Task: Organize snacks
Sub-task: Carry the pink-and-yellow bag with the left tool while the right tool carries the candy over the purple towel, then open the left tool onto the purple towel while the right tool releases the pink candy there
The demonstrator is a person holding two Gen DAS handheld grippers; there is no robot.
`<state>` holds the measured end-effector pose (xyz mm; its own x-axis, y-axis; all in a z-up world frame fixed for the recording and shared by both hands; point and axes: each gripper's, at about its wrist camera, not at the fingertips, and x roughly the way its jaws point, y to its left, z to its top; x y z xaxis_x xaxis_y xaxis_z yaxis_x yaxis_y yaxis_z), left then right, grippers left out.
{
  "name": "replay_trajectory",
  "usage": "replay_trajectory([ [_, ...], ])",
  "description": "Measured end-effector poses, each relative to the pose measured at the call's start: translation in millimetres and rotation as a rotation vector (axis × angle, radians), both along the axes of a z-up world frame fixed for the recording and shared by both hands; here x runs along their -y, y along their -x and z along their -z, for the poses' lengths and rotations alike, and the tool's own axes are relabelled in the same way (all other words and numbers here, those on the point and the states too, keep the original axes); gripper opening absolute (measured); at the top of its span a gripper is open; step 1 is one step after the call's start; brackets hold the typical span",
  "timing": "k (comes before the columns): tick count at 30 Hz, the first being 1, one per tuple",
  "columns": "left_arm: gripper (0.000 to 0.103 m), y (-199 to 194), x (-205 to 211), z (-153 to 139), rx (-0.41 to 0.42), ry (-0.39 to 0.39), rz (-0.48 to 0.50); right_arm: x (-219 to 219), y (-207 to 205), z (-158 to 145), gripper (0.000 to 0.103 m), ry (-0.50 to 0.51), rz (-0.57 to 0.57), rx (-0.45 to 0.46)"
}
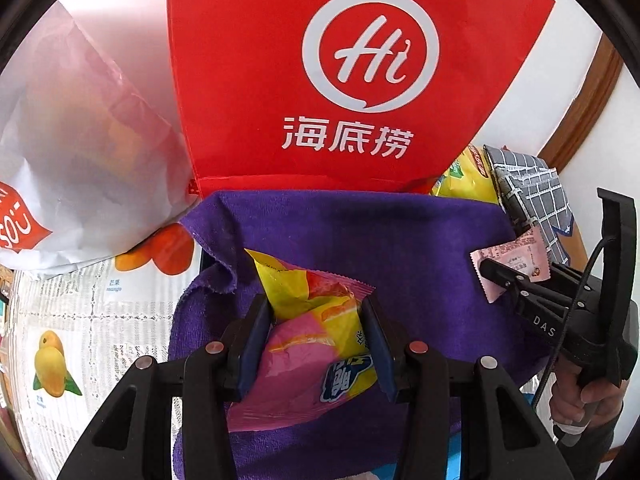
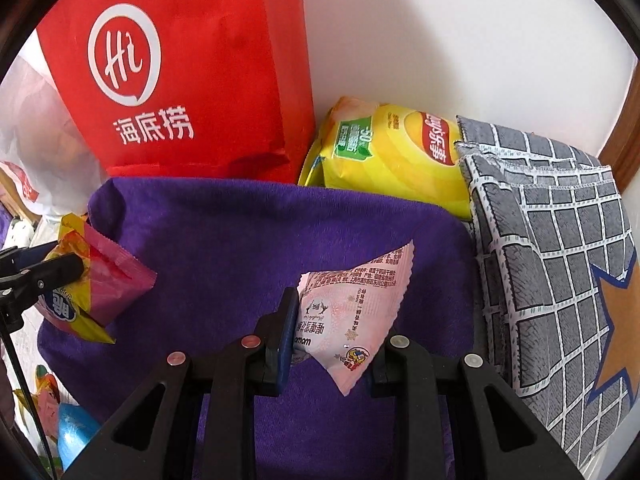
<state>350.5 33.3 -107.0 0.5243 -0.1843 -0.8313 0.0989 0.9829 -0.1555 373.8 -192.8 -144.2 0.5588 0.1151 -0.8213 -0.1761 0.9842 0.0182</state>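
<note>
The pink-and-yellow snack packet (image 1: 316, 332) sits clamped between the closed jaws of the left gripper (image 1: 316, 332), held over the purple towel (image 1: 400, 240); it looks light and puffy, a crinkly film pouch that gives under the pads, so the hold across its middle seems sound, though the glossy film could slide if squeezed too loosely. The small pale-pink packet (image 2: 352, 320) is lighter still — a flat, limp sachet pinched near one lower edge by the right gripper (image 2: 332, 344), its free corner standing up over the same purple towel (image 2: 280, 232). Both grippers point steeply downward toward the towel, side by side; the right one shows in the left view with a hand (image 1: 580, 396) around its handle. Beyond the towel stand a red paper bag (image 1: 340, 80), a yellow chip bag (image 2: 392, 152) and a folded grey checked cloth (image 2: 552, 248) — likely where sorted snacks gather.
</note>
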Motion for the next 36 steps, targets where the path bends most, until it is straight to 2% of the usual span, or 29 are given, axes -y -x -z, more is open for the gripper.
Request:
replay_trajectory([
  [9,0.045,-2,4,2,-0.014,-0.004,0.007,-1,-2,0,0.027,0.02,-0.01,-0.022],
  [21,0.045,-5,7,8,-0.031,-0.007,0.005,-13,-6,16,0.029,0.062,-0.008,-0.036],
  [24,0.045,-4,7,8,-0.03,-0.008,0.006,-11,-3,12,0.033,0.057,0.0,-0.029],
  [27,0.045,-4,7,7,-0.031,-0.004,0.009,-9,-2,8,0.047,0.052,0.011,-0.009],
  [31,0.045,-2,7,4,-0.03,0.014,0.014,-3,3,-3,0.05,0.027,0.022,0.024],
  [32,0.045,-1,7,2,-0.025,0.025,0.015,-2,4,-6,0.054,0.023,0.024,0.028],
  [35,0.049,3,6,-3,-0.02,0.032,0.013,2,10,-15,0.067,0.011,0.048,0.042],
  [36,0.054,5,6,-6,-0.015,0.032,0.014,3,11,-19,0.067,0.006,0.056,0.044],
])
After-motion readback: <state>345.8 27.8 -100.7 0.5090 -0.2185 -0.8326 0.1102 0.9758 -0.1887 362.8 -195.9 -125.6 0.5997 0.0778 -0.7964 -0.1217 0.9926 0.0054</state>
